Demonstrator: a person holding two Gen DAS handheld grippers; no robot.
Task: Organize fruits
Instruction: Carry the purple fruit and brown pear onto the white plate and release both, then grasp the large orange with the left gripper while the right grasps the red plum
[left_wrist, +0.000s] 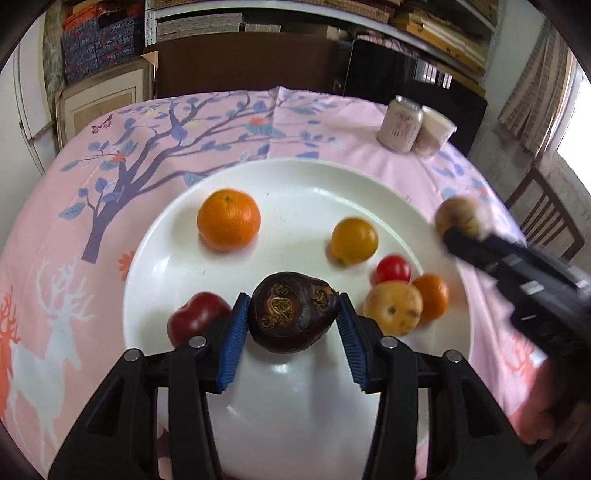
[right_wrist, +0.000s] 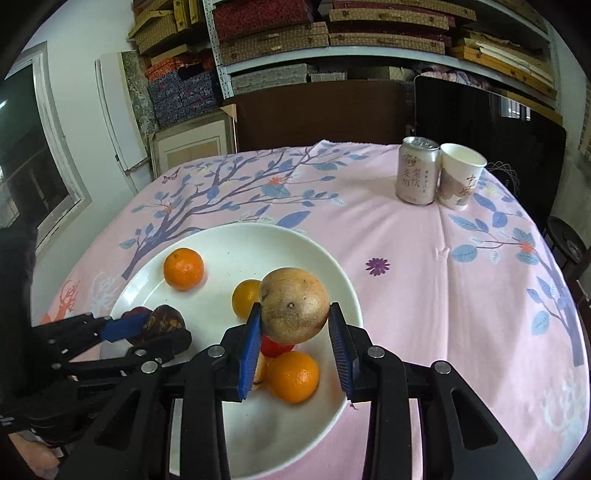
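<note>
Risk of collision over the white plate (left_wrist: 155, 266). Left gripper (left_wrist: 291, 314) clamps a dark brown fruit (left_wrist: 290, 314) low over the plate's near part; a red fruit (left_wrist: 194, 314) sits close beside its left finger and could be knocked. Right gripper (right_wrist: 295, 325) pinches a tan pear (right_wrist: 293, 304) above the plate's right side, over a tangerine (right_wrist: 291, 376); dropped there, it could scatter the cluster or roll off the rim.
</note>
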